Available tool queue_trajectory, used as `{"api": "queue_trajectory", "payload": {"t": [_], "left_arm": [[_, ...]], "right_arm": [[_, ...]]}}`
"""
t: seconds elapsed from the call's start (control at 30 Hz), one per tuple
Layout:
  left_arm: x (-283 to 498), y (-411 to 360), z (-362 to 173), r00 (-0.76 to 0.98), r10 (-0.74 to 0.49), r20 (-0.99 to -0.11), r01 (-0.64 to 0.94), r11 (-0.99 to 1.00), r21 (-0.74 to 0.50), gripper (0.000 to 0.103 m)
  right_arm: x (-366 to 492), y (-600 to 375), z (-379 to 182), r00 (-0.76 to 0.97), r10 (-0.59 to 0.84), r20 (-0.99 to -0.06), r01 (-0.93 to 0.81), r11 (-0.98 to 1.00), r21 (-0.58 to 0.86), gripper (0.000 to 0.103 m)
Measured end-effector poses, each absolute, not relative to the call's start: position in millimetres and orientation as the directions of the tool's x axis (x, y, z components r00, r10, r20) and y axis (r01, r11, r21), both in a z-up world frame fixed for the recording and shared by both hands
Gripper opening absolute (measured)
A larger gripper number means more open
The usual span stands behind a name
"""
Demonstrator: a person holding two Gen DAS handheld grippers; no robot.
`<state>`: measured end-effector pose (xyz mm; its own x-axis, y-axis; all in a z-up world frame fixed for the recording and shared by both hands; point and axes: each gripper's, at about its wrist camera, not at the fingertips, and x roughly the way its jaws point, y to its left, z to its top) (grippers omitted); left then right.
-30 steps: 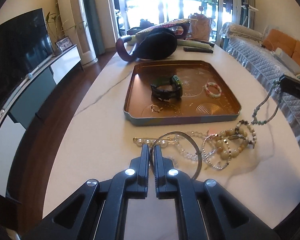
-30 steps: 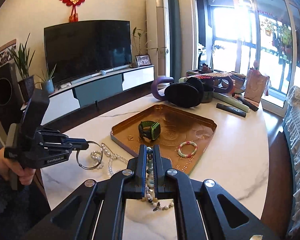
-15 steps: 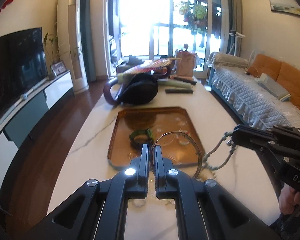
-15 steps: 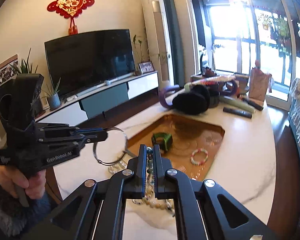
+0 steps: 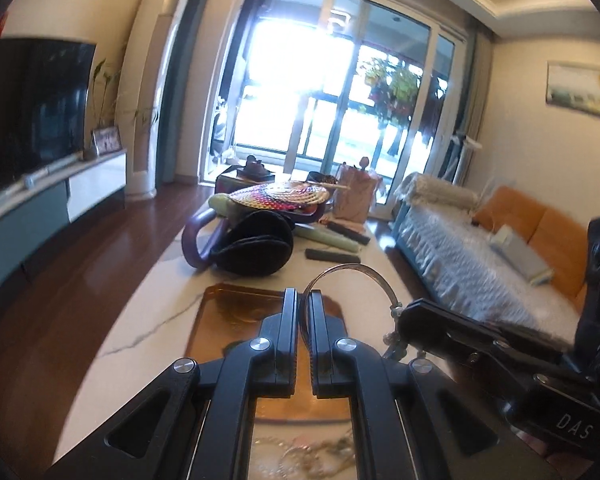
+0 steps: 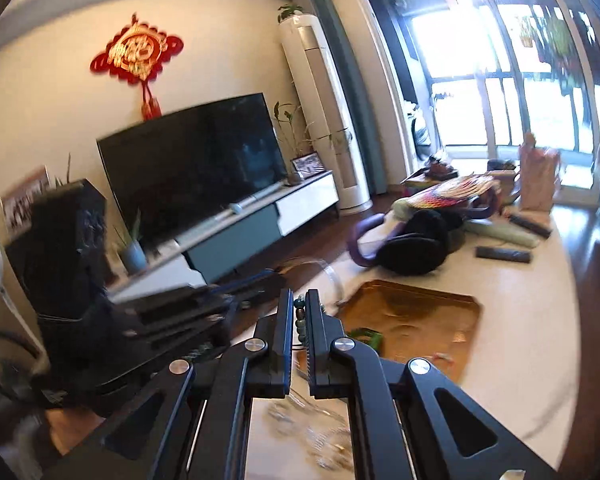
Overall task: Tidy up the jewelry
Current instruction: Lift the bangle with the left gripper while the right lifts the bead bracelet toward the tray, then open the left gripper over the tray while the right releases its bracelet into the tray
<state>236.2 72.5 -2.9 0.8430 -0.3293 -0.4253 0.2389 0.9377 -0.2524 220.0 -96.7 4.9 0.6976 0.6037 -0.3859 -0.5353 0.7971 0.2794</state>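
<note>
My left gripper (image 5: 303, 300) is shut on a thin silver bangle (image 5: 364, 272) and holds it raised above the near end of the copper tray (image 5: 236, 312). My right gripper (image 6: 299, 304) is shut on a beaded necklace (image 6: 299, 318) of green and dark beads, also lifted above the table. The right gripper shows in the left wrist view (image 5: 452, 332), close beside the bangle. The left gripper shows blurred in the right wrist view (image 6: 244, 292). A green and black watch (image 6: 366, 336) lies in the tray (image 6: 420, 316). Loose bead jewelry (image 5: 312, 450) lies on the table below the fingers.
A black bag with a purple handle (image 5: 252, 248), a woven fan (image 5: 284, 196), remotes (image 5: 332, 257) and a pink bag (image 5: 354, 196) sit at the table's far end. A sofa (image 5: 500, 248) lies right, a TV unit (image 6: 220, 216) left. The white marble table (image 6: 520, 320) curves around the tray.
Both grippers have risen and tilted up with their jewelry, moving forward over the tray. They have come closer together. The views are blurred by motion.
</note>
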Motion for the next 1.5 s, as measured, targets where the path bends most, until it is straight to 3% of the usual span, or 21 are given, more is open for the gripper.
{"api": "queue_trajectory", "payload": {"t": [0.17,0.47,0.8,1.2,1.5], "left_arm": [[257.9,89.5,-32.2,0.819,-0.332,-0.468,0.218,0.935,-0.281,0.004],[298.2,103.3,-86.9,0.751,-0.400,-0.526,0.183,0.891,-0.415,0.004],[341.2,89.3,-174.7,0.546,-0.338,-0.766,0.033,0.923,-0.384,0.004],[397.6,70.3,-192.0,0.484,-0.346,-0.804,0.027,0.924,-0.382,0.004],[388.7,61.5,-187.8,0.488,-0.282,-0.826,0.068,0.956,-0.286,0.004]], "right_arm": [[235.8,-99.1,-6.9,0.695,0.596,-0.403,-0.538,0.802,0.258,0.005],[282.9,-114.2,-63.4,0.637,0.605,-0.478,-0.479,0.796,0.369,0.005],[316.2,-110.2,-134.9,0.550,0.564,-0.616,-0.409,0.825,0.390,0.005],[333.4,-106.5,-173.4,0.500,0.528,-0.687,-0.349,0.848,0.398,0.005],[342.9,-115.8,-172.7,0.520,0.496,-0.695,-0.333,0.867,0.370,0.005]]}}
